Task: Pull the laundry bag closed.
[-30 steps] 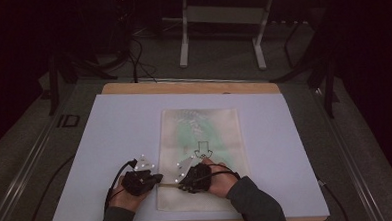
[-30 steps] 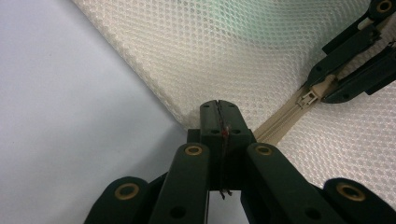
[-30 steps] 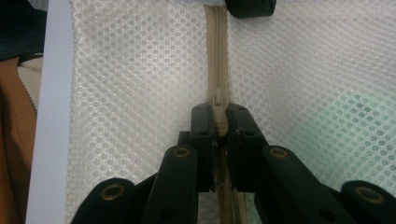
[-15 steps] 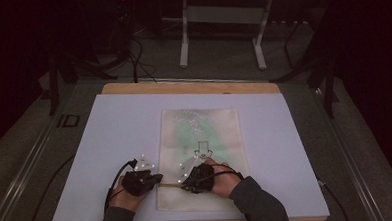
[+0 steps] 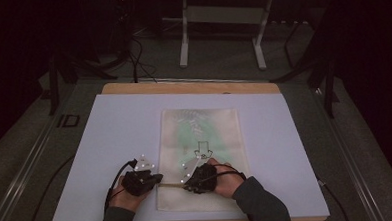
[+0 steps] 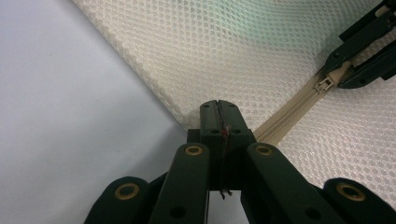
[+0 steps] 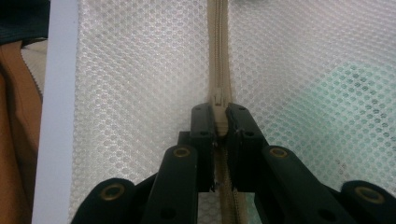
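**A:** ok so biggest thing first: the white table (image 5: 110,144), with a mesh laundry bag (image 5: 200,130) lying flat on it. The bag stretches away from both tongs toward the far edge, and something green shows through the mesh.

**B:** and the tongs sit at its near end?

**A:** yep. The left gripper (image 5: 159,178) is at the bag's left edge, jaws pressed together on the corner of the mesh right where the zipper (image 7: 218,56) ends. In the left gripper view its jaws (image 6: 219,114) meet with no gap.

**B:** the right one?

**A:** The right gripper (image 5: 186,181) is just beside the left, a bit further along the zipper line. It's clamped on the zipper slider (image 7: 218,100), jaws hugging it from both sides, teeth running straight ahead.
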`<state>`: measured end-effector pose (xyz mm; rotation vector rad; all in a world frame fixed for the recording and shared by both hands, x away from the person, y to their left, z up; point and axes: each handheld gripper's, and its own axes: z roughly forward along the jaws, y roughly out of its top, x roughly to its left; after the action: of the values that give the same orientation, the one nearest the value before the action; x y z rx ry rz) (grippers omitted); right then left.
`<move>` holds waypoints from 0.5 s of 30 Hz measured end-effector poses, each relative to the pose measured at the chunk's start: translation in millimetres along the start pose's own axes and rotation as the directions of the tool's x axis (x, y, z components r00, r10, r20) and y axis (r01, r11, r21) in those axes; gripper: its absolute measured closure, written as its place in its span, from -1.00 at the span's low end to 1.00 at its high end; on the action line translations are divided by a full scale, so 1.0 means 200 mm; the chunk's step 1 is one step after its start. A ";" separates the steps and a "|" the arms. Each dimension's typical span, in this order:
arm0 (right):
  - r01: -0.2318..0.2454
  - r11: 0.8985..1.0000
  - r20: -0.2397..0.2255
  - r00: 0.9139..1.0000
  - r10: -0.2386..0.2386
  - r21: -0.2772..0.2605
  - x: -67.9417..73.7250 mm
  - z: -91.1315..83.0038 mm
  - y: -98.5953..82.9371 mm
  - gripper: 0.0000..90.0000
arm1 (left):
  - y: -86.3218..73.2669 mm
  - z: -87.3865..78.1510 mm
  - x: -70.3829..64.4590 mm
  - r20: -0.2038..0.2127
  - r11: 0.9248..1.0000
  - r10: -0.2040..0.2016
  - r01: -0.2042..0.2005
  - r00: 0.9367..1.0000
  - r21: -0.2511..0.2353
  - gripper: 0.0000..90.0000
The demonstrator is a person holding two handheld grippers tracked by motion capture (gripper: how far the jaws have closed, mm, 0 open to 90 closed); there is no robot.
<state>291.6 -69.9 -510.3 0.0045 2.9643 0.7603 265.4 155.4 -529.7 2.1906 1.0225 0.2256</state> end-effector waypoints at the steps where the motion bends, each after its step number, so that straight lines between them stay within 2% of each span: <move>1: 0.001 1.000 -0.001 1.000 -0.001 -0.001 0.00 0.00 0.00 0.83 | 0.00 0.00 0.00 0.000 1.000 0.000 0.000 1.000 0.000 0.99; 15: 0.003 1.000 -0.004 1.000 -0.003 0.013 0.00 -0.02 -0.02 0.83 | 0.00 0.00 0.00 -0.001 1.000 0.002 -0.002 1.000 0.002 0.99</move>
<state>291.8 -75.4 -508.4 -0.0009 2.9721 0.7416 265.4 155.4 -529.6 2.1940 1.0216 0.2265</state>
